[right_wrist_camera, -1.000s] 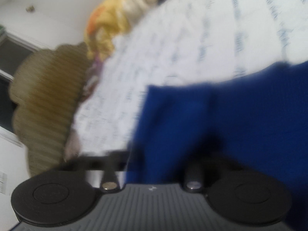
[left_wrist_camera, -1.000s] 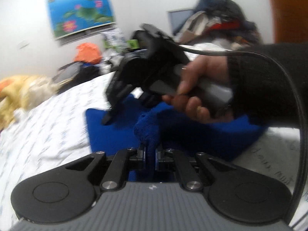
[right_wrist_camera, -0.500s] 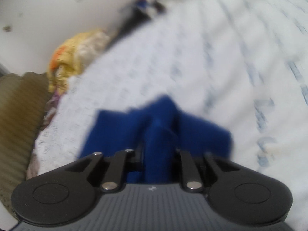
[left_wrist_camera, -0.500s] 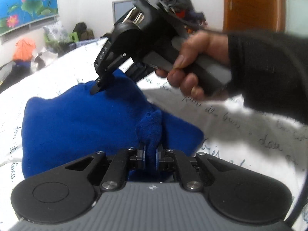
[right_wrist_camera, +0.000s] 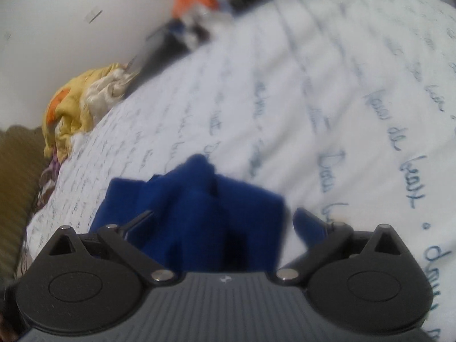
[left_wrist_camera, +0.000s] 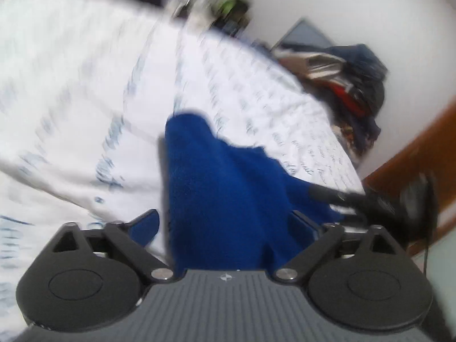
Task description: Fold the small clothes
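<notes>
A small blue fleece garment [left_wrist_camera: 228, 188] lies on the white bed sheet with blue script [left_wrist_camera: 85, 99]. In the left wrist view my left gripper [left_wrist_camera: 228, 225] is open, its jaws spread wide on either side of the cloth. The right gripper's dark body [left_wrist_camera: 379, 202] shows at the right edge, by the cloth's far side. In the right wrist view the garment [right_wrist_camera: 205, 213] lies bunched between the spread jaws of my open right gripper [right_wrist_camera: 225, 225]. Both views are blurred by motion.
A yellow and cream bundle of fabric [right_wrist_camera: 82, 105] lies at the bed's left edge, with a brown ribbed cushion [right_wrist_camera: 17, 176] below it. A heap of clothes and books [left_wrist_camera: 347, 71] stands beyond the bed, next to an orange-brown door [left_wrist_camera: 421, 165].
Both grippers were shut on the blue cloth half a second ago. Now both have opened and the cloth lies loose on the sheet. Both cameras have swung.
</notes>
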`<action>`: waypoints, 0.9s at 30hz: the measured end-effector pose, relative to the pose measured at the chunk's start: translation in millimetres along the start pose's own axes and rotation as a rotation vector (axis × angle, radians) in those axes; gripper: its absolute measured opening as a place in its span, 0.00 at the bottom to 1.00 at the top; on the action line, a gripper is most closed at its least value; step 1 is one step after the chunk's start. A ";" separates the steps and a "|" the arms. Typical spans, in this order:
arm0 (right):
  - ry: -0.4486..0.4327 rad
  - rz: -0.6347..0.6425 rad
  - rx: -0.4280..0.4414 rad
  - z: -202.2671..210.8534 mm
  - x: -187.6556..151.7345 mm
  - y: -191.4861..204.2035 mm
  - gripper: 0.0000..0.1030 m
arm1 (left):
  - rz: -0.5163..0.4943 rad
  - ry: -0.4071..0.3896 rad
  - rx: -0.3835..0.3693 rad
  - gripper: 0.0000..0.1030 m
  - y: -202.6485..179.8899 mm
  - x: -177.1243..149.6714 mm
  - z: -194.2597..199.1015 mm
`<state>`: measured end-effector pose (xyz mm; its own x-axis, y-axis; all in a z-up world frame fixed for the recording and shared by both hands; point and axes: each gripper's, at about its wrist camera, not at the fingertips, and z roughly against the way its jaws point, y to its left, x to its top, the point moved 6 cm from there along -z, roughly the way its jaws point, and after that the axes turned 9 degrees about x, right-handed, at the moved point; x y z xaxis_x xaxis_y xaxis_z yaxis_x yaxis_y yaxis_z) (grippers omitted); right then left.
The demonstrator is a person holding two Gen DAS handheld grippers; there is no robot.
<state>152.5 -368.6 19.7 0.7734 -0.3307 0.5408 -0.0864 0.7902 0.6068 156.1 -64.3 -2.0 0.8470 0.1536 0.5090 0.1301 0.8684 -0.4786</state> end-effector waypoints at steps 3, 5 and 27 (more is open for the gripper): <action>0.004 0.002 0.072 -12.2 -4.5 11.3 0.72 | -0.080 -0.013 0.060 0.25 -8.5 12.5 -16.9; 0.033 0.034 0.021 -21.7 -4.8 17.0 0.30 | -0.125 -0.063 0.076 0.22 -13.5 13.3 -9.2; 0.175 -0.062 0.218 -22.1 -74.8 81.5 0.90 | 0.072 0.051 -0.028 0.59 64.6 -69.6 100.8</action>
<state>101.5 -268.1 15.8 0.8766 -0.2656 0.4012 -0.1540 0.6350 0.7570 53.7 28.6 3.9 0.8796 0.1903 0.4360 0.0818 0.8424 -0.5326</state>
